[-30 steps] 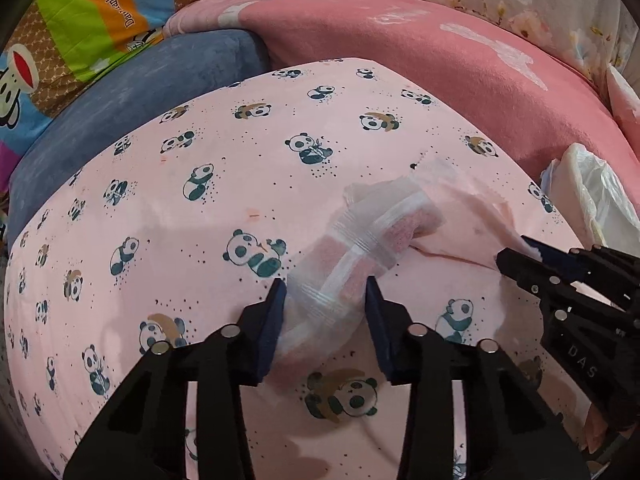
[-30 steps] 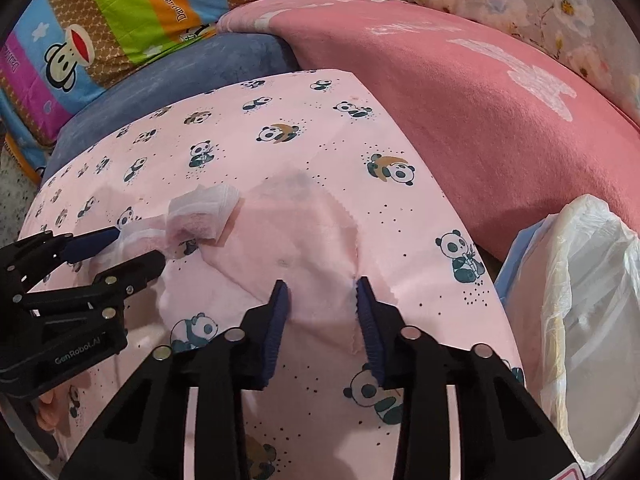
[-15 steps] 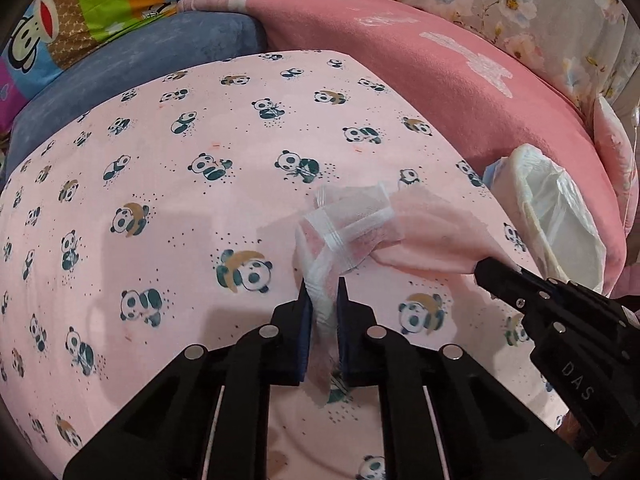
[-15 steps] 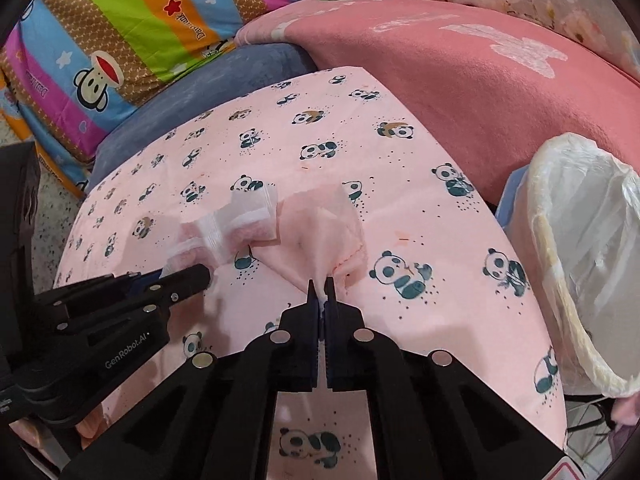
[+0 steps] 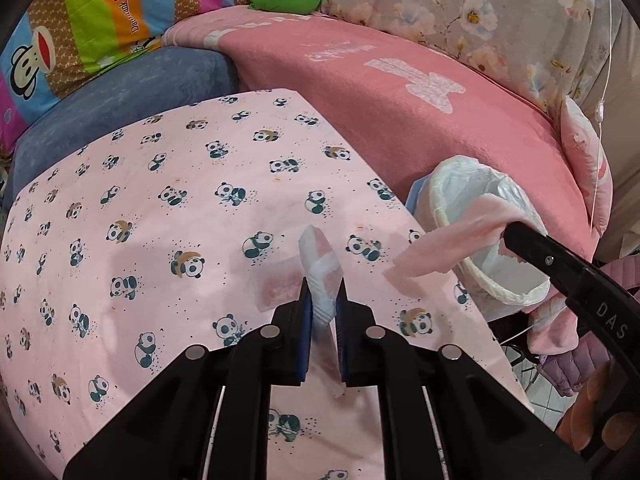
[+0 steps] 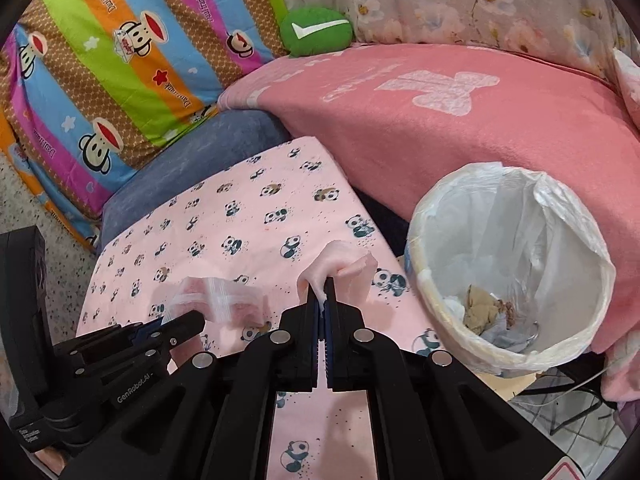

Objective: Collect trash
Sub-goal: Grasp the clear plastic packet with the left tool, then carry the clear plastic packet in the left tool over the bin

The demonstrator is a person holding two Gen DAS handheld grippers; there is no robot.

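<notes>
The table cover (image 5: 168,248) is matt pink cloth with printed pandas. The small bag (image 5: 320,268) is thin clear plastic, slightly glossy. The pink sheet (image 5: 448,240) looks soft and matt. The bin liner (image 6: 560,232) is thin, wrinkled, translucent white plastic. The blanket (image 6: 460,128) is fuzzy pink cloth.

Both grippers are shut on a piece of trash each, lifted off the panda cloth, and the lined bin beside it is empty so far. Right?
Not quite: the bin is not empty. The right wrist view shows crumpled brown and white scraps at its bottom. The rest holds: the left gripper clamps a clear wrapper, the right gripper a pink tissue.
</notes>
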